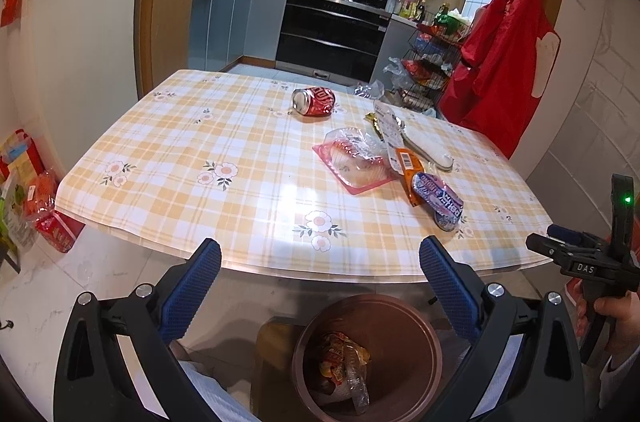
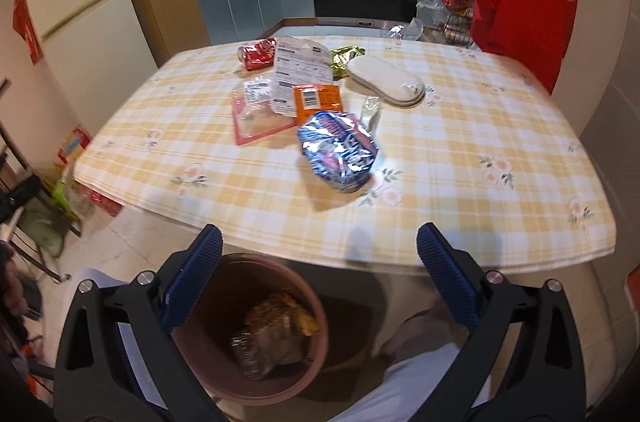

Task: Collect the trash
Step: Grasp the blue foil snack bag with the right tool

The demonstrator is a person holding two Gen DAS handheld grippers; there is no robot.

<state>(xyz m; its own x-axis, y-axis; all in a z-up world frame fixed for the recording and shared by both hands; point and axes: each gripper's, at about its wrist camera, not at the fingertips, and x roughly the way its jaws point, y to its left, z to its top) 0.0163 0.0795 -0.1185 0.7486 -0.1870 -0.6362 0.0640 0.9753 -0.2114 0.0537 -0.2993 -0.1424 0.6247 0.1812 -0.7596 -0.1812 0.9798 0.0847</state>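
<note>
Trash lies on the checked table (image 1: 200, 142): a crushed red can (image 1: 313, 101), a clear and pink plastic pack (image 1: 356, 158), an orange wrapper (image 1: 408, 162), a blue foil wrapper (image 1: 438, 200) and a white label sheet (image 2: 302, 74). A brown bin (image 1: 366, 354) with wrappers inside stands on the floor below the near table edge. My left gripper (image 1: 320, 262) is open and empty above the bin. My right gripper (image 2: 319, 248) is open and empty over the near table edge, with the bin (image 2: 248, 330) below left and the blue foil wrapper (image 2: 338, 150) ahead.
A white oval case (image 2: 386, 80) and a gold wrapper (image 2: 344, 58) lie at the table's far side. A fridge (image 1: 80, 42) stands left, a red garment (image 1: 508, 42) hangs right, and a wire rack (image 1: 428, 62) stands behind the table. Boxes (image 1: 56, 226) sit on the floor at left.
</note>
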